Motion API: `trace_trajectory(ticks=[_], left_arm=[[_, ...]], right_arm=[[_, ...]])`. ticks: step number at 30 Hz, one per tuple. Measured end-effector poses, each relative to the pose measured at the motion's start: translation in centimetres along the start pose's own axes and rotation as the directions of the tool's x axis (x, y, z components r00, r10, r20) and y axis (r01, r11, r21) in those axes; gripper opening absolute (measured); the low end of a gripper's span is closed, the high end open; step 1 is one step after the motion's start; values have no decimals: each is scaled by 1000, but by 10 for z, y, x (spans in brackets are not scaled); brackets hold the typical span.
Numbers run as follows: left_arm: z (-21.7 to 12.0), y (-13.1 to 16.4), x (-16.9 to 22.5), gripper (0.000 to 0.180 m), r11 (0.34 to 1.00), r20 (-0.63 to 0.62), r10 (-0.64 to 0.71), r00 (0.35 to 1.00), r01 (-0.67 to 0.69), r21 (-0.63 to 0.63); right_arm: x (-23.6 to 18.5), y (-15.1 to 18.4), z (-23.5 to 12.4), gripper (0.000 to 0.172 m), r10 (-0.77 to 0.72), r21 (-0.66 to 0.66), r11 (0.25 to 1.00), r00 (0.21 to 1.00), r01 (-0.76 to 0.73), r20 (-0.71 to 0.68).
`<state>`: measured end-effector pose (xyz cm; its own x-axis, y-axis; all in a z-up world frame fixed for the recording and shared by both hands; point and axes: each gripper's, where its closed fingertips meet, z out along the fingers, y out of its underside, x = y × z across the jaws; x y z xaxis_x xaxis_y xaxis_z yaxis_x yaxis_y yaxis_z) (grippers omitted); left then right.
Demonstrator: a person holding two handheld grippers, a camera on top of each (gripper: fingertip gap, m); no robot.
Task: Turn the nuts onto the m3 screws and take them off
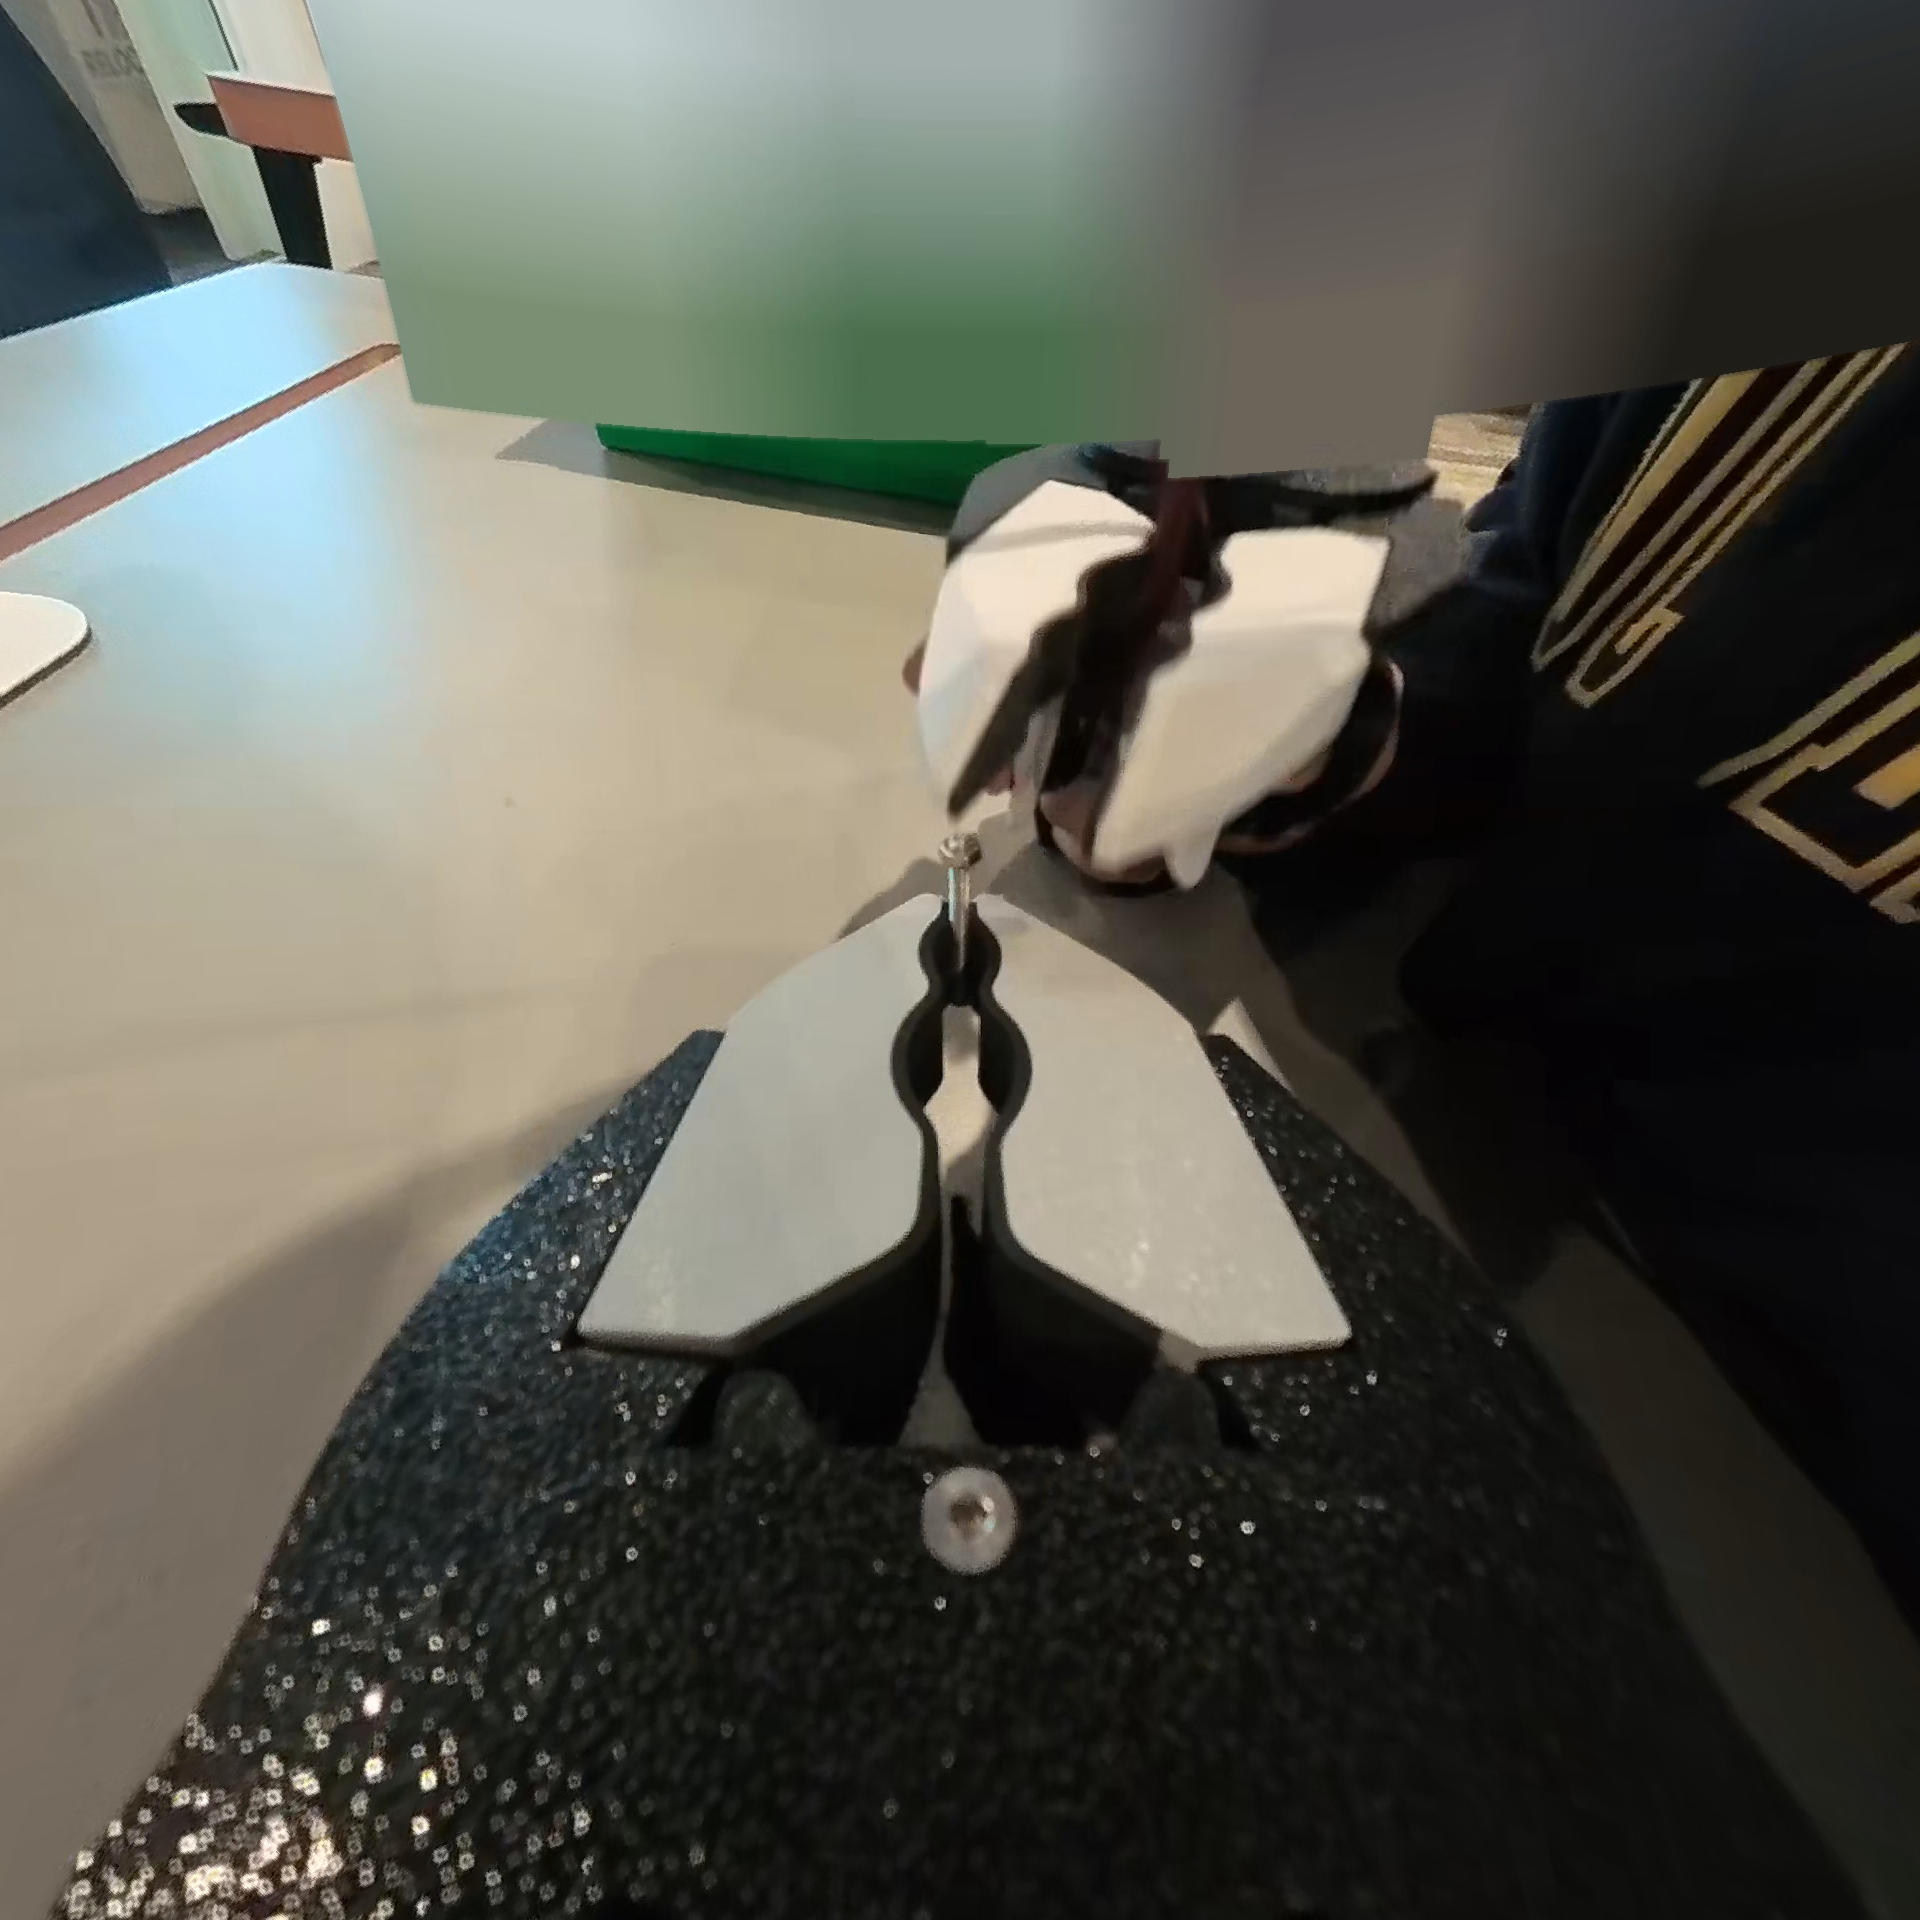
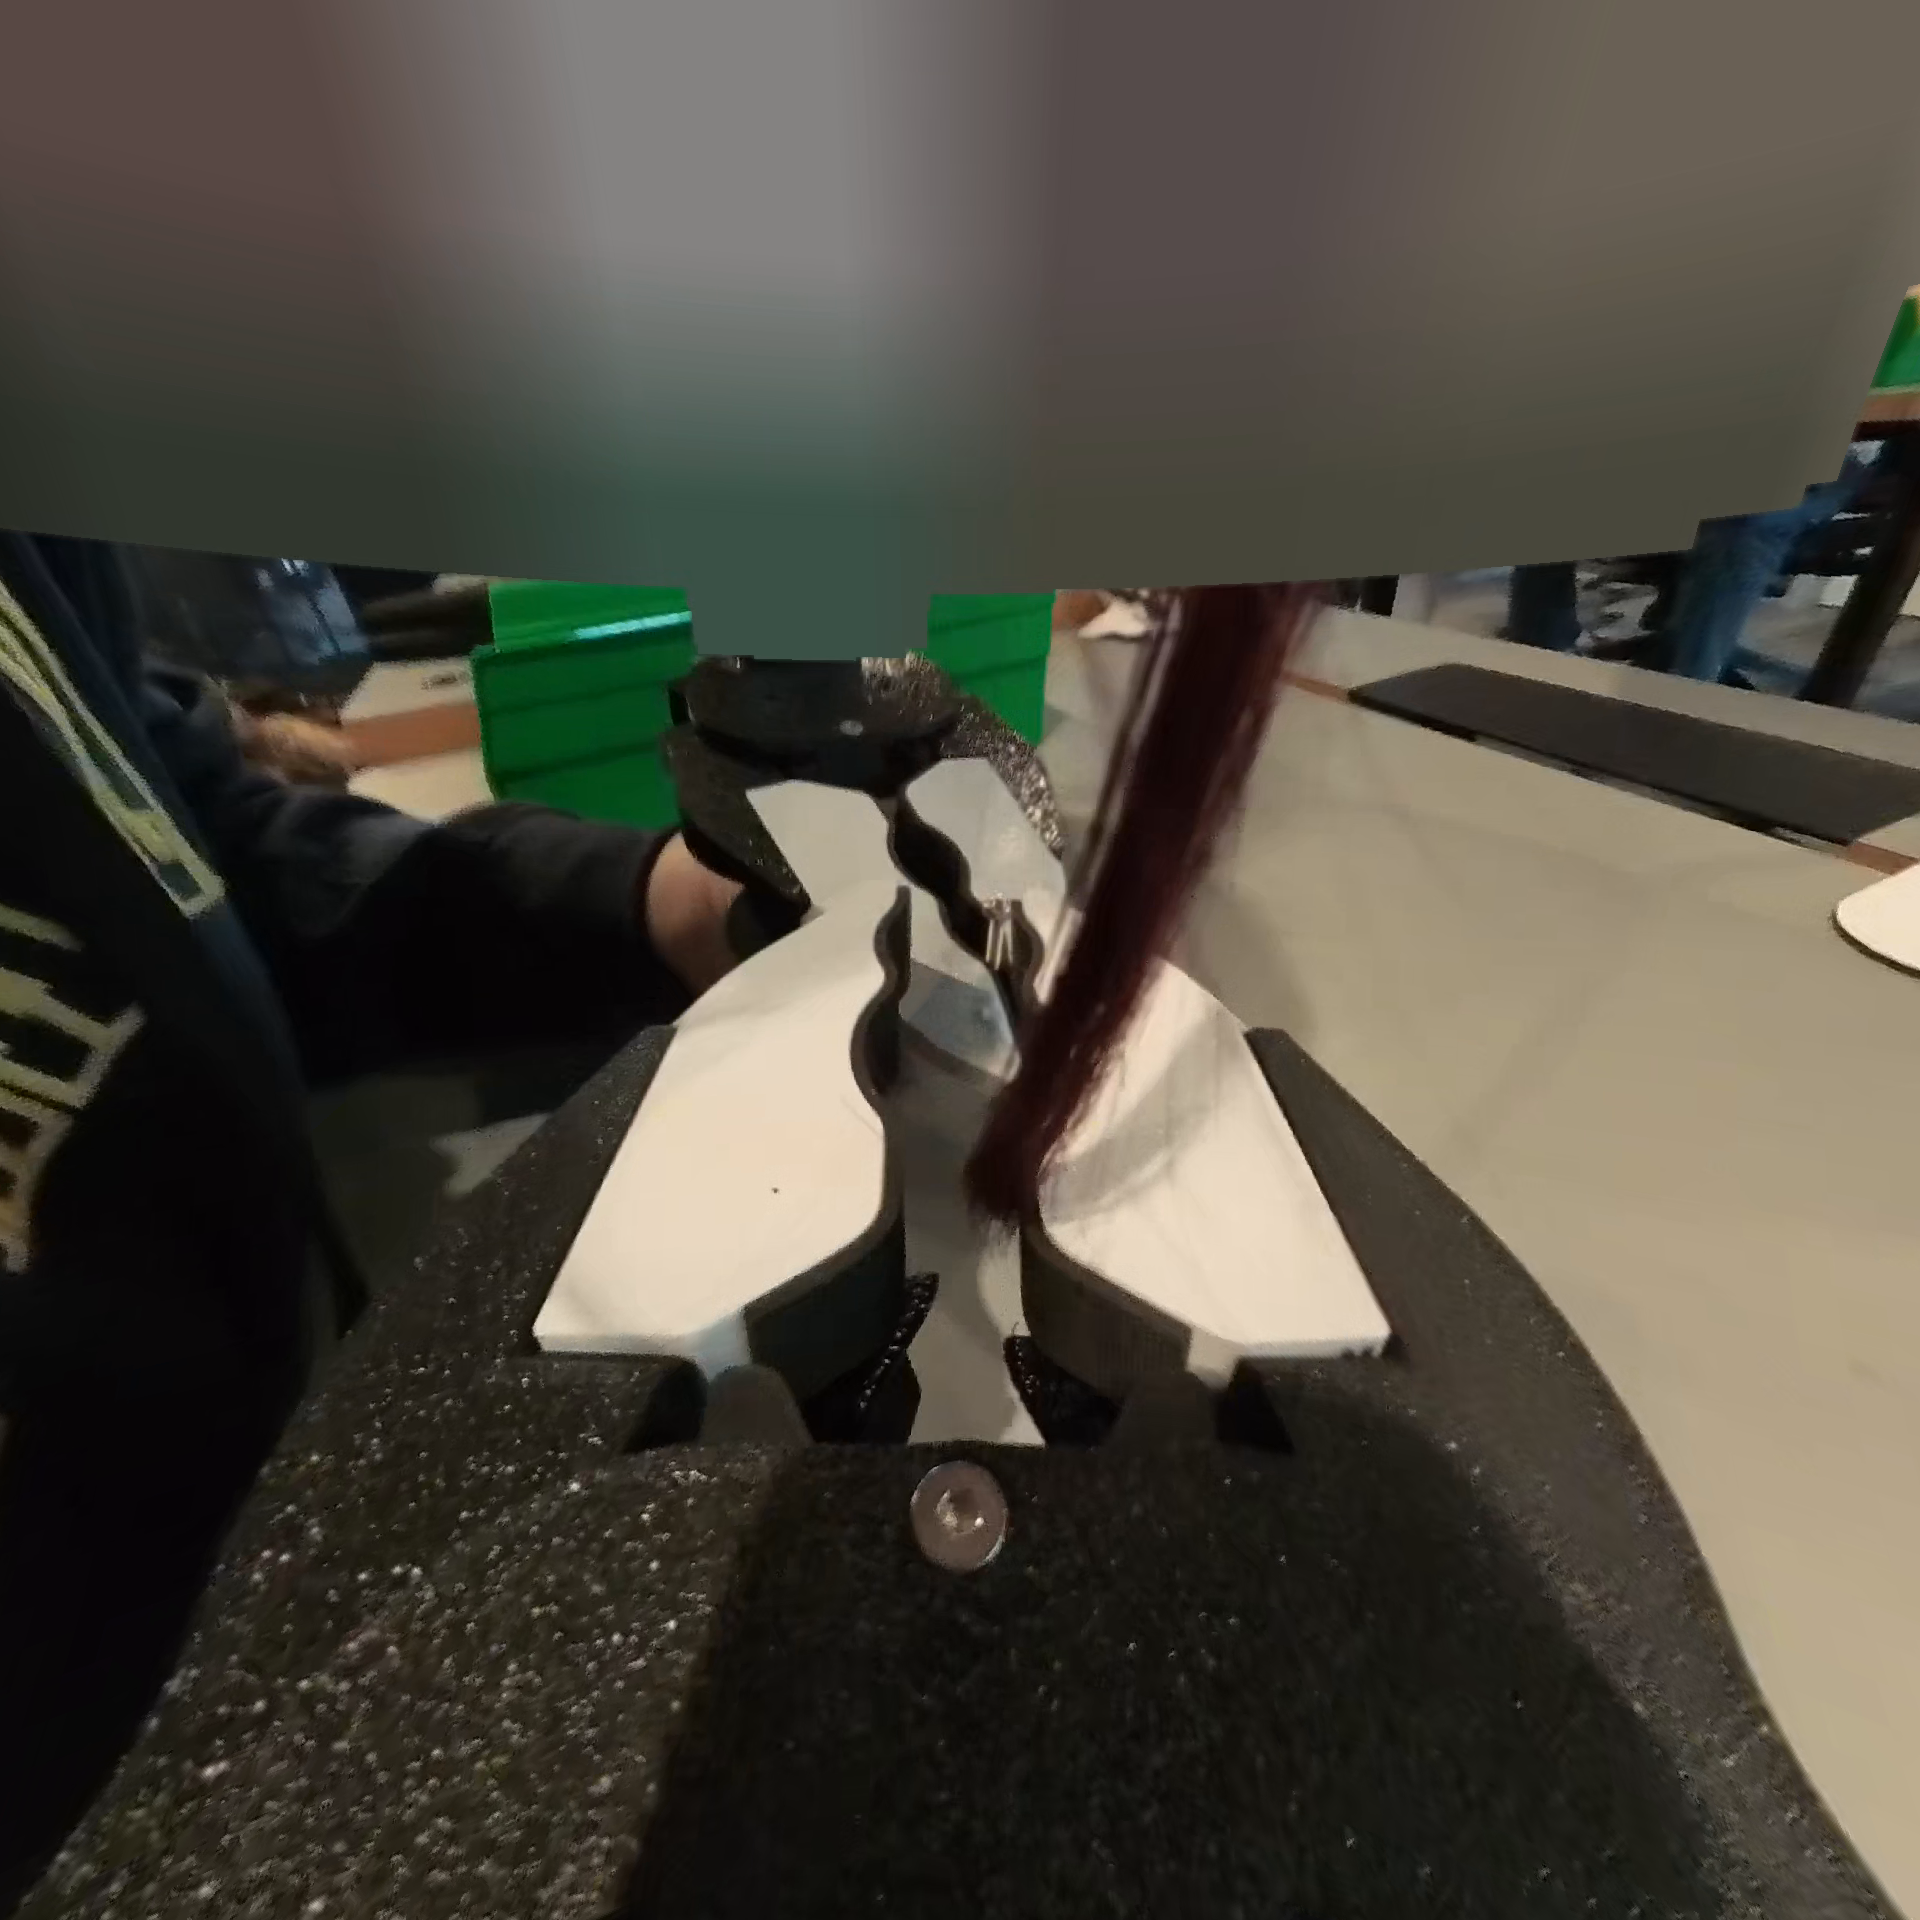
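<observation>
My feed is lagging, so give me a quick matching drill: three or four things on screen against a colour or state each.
Things:
1. left claw
2. screw
3. right claw
4. bin

States:
a. green, at the back of the table
b. fingers apart
c. silver, nut at its outer end
d. shut on a thin shaft

Pairs: 1-d, 2-c, 3-b, 4-a

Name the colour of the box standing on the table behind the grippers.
Bright green box; clearest in the right wrist view.
</observation>
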<state>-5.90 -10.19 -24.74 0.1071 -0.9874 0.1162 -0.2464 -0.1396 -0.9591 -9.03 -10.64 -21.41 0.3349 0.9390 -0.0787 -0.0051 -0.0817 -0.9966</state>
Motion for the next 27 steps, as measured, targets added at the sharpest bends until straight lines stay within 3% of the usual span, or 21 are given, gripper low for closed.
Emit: trace_trajectory(ticks=[5,9,14,20,27], left_arm=[[0,0,0,0,1000,-1,-3,1000,3,2],[0,0,0,0,1000,-4,-18,1000,18,0],[0,1,2,0,1000,-17,-12,1000,12,-6],[-1,0,1,0,1000,-20,-21,1000,21,3],[0,0,2,0,1000,-23,-15,1000,15,-3]], right_arm=[[2,1,0,18,14,-5,1000,1000,-14,9],[-8,0,-2,6,-18,5,1000,998,18,67],[7,-2,-2,17,38,16,999,999,-38,15],[-4,0,-2,8,28,3,1000,996,-28,90],[1,4,1,18,45,-25,999,997,-44,57]])
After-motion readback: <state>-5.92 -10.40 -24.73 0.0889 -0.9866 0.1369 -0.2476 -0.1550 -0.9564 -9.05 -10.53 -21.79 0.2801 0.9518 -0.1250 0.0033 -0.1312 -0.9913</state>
